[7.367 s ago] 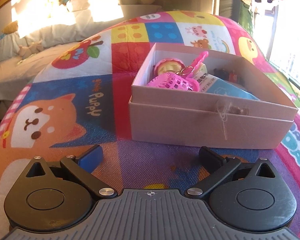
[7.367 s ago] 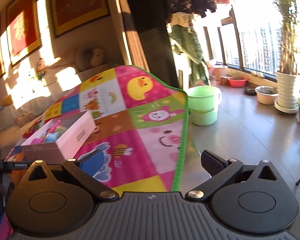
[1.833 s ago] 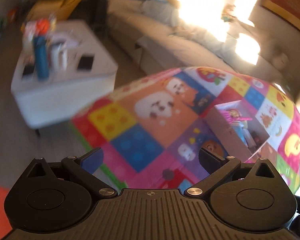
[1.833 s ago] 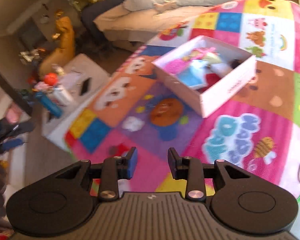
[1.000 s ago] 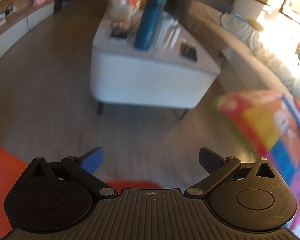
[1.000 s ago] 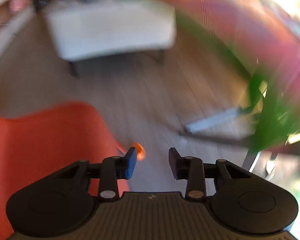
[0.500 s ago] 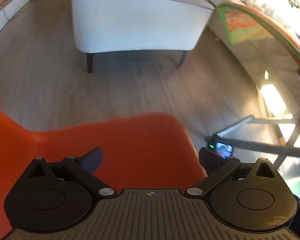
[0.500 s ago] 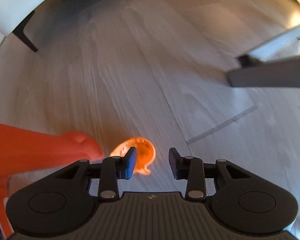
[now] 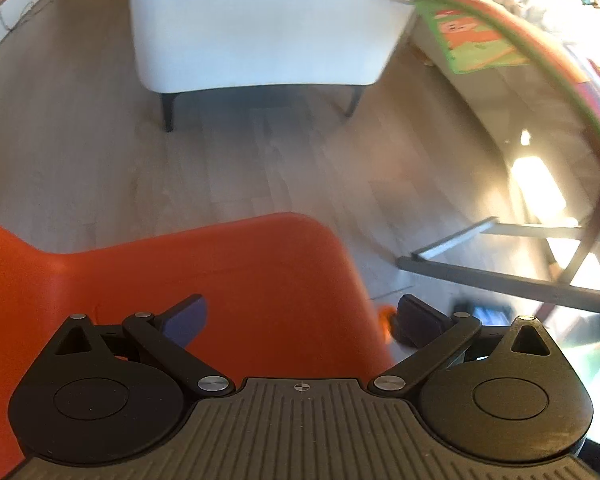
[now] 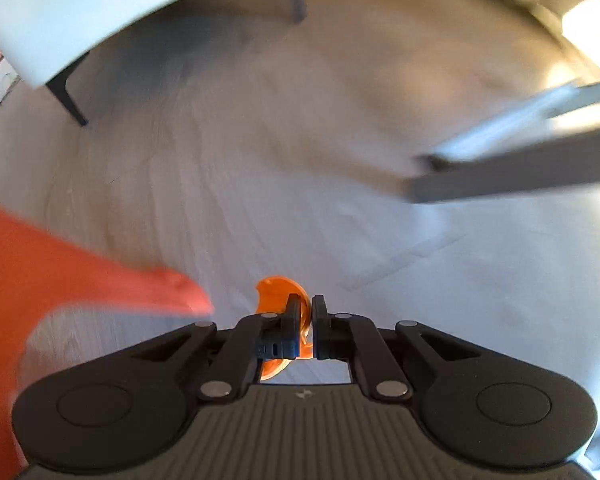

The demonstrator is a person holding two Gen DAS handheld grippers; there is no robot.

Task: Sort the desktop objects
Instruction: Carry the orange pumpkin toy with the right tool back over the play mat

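My right gripper is shut on a small translucent orange plastic piece, round-edged, just above the wooden floor. Part of the piece sticks out above and to the left of the fingers. My left gripper is open and empty, held over the seat of an orange chair. A bit of orange shows by its right finger. The sorting box is out of view.
A white low table on dark legs stands ahead on the floor. The edge of the cartoon-print cloth curves along the right. Grey frame bars cross the right side. The orange chair edge is at the left.
My right gripper's fingers have closed on the orange piece that lay on the floor between them. The left gripper has shifted a little over the orange chair and stays open.
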